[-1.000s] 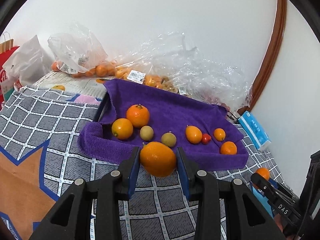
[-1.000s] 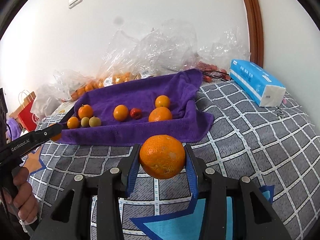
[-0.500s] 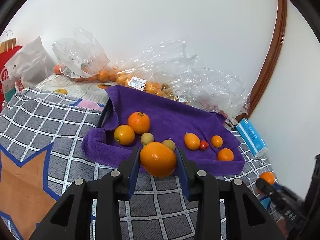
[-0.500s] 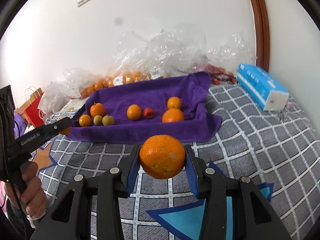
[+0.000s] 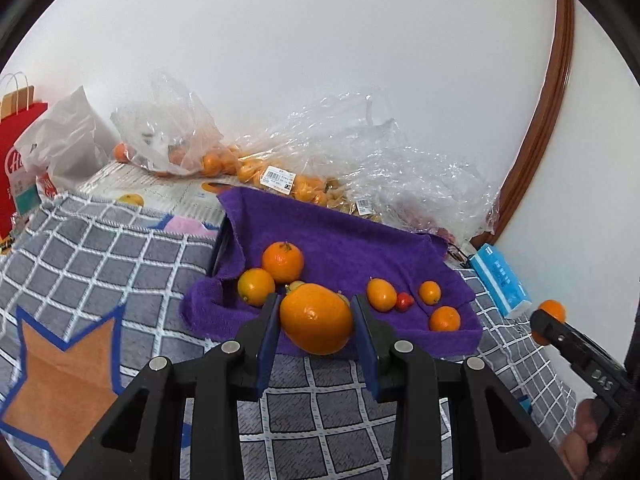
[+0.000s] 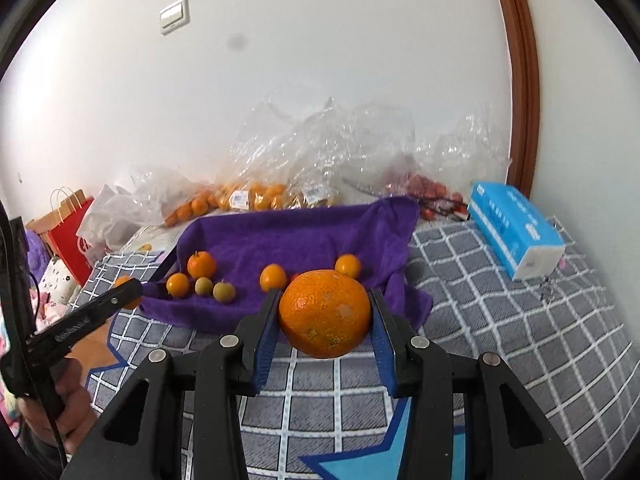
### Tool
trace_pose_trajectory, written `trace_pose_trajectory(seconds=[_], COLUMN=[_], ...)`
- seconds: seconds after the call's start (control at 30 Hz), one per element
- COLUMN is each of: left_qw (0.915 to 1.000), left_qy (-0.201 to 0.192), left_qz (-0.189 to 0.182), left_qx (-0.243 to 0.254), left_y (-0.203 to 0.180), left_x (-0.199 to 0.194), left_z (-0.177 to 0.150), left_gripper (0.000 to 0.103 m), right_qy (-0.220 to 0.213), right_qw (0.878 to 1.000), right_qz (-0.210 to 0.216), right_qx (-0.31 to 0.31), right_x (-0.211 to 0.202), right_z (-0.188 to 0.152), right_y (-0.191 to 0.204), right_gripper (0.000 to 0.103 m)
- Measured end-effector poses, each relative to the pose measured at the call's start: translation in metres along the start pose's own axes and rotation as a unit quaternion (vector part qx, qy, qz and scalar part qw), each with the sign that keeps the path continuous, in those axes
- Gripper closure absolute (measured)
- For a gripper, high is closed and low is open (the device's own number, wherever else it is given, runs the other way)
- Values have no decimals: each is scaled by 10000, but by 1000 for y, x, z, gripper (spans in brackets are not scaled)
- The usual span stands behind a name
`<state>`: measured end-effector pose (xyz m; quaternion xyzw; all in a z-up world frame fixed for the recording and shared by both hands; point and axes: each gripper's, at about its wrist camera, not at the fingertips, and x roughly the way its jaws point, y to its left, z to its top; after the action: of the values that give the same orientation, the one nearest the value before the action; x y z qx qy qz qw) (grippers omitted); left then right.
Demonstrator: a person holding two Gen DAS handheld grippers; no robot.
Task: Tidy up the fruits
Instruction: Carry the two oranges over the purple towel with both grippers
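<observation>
Oranges (image 5: 316, 319) clamped, tongs (image 6: 324, 314) perhaps raised.

Even, bright daylight; soft shadows. Fisheye bends edges, black vignette corners. Pale glare on wall (image 6: 24, 92) at 9 o'clock.

We see a smooth oval orange (image 5: 316, 318) aloft | a larger dimpled orange (image 6: 325, 314) aloft | small fruits (image 5: 444, 318) resting on purple towel (image 5: 352, 244)

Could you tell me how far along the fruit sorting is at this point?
Several small fruits already sit in a row on the purple towel. In hand: the left gripper grips a smooth orange, the right gripper a bumpy orange. Left: placing both; more fruit remains in the plastic bags.
</observation>
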<state>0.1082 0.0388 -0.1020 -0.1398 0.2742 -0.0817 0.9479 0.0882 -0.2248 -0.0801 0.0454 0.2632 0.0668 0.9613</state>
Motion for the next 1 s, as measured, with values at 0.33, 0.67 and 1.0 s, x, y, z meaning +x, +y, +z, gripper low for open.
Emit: trace_pose_trajectory(seconds=[0.33, 0.67, 1.0], left_qw=[9998, 9996, 9981], left_qy=[50, 239, 558], left_qz=[93, -50, -243], left_qx=[172, 170, 75], left_y=[-3, -19, -14], left_x=[15, 67, 122], left_z=[37, 64, 47], left_gripper=[69, 69, 69], right_qy=[-3, 54, 942], right_qw=[9995, 9988, 9931], right_qz=[168, 316, 600], right_qx=[256, 375, 356], right_x=[29, 70, 143], right_z=[30, 67, 32], right_y=[-9, -12, -12], right_gripper=[61, 61, 61])
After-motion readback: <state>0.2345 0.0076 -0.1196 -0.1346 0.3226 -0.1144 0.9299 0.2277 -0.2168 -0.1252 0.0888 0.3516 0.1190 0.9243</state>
